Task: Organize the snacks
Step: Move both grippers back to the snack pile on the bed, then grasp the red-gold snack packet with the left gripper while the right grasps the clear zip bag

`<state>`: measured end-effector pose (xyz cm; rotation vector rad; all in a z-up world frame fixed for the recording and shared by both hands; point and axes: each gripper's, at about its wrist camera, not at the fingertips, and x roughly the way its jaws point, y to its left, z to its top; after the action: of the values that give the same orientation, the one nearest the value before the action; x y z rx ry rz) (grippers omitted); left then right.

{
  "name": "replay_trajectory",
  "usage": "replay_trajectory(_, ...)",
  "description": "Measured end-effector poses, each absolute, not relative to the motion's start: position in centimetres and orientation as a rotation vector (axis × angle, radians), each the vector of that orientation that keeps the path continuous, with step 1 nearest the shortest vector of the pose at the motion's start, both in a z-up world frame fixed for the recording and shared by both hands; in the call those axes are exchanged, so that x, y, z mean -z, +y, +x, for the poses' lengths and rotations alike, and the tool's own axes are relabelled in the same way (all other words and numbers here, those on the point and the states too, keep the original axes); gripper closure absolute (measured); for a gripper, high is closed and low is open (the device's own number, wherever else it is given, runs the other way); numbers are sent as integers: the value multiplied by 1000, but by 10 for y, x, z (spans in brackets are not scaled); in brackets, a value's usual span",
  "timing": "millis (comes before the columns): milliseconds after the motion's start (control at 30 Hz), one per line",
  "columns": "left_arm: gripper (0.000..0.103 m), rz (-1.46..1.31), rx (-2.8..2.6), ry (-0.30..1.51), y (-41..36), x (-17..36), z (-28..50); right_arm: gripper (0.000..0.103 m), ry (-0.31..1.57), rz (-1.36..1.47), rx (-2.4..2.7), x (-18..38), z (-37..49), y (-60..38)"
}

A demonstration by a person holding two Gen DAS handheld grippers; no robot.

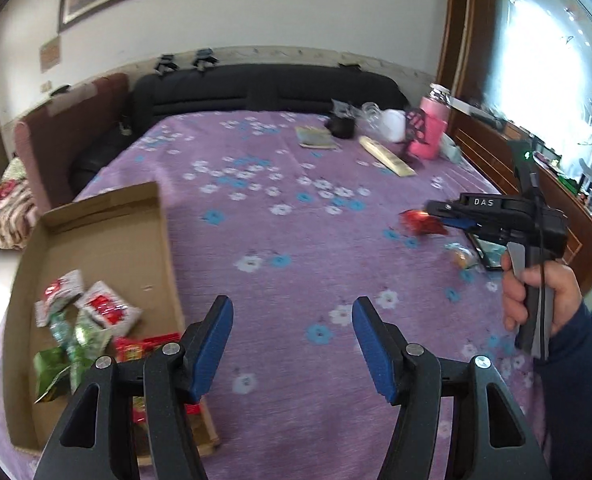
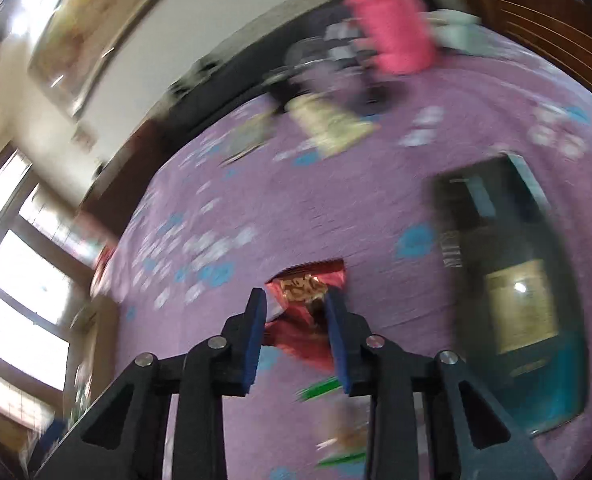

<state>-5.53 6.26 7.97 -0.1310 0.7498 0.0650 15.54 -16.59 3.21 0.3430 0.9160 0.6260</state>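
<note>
- Two grippers are in play: the left gripper hangs over the purple bedspread with its jaws wide apart and nothing between them.
- Several snack packets, red-and-white, green and red ones, already lie in the cardboard box just to its left; that part of the sorting looks done.
- Further right, a hand holds the right gripper, whose jaws stand narrow on either side of a red snack packet. The right wrist view is blurred, so I cannot tell whether the pads press on the packet or only flank it, nor whether it is off the bed.
- Just beside that packet a yellowish snack with some green on its wrapper lies loose on the bedspread, next to a dark tablet; it appears to remain for the box.
- Far off, near the black headboard, sit a long pale packet, a flat greenish packet, a pink bottle and other clutter; whether any belongs with the snacks I cannot tell.
- By this reckoning the task is past its middle, with at least two items left.
</note>
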Motion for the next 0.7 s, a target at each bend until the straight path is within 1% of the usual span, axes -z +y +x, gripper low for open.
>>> replay_trajectory(100, 38, -171, -5, 803, 55, -84, -32, 73, 879, 386, -751, -51, 143, -166)
replay_trajectory(200, 35, -206, 53, 858, 44, -85, -5, 72, 838, 317, -641, -62, 138, -179)
replay_trajectory(267, 35, -239, 80, 894, 34, -85, 22, 72, 845, 313, -546, -60, 141, -192)
replay_trajectory(333, 32, -242, 122, 927, 18, -83, 49, 72, 870, 396, -499, -55, 145, -210)
replay_trajectory(467, 31, -240, 206, 1019, -14, -71, 108, 72, 869, 511, -457, -52, 152, -240)
replay_trajectory(567, 31, -195, 143, 987, -28, -69, 134, 72, 867, 560, -426, -49, 155, -252)
replay_trajectory(700, 31, -98, 195, 1027, -50, -55, 156, 72, 875, 581, -427, -48, 156, -253)
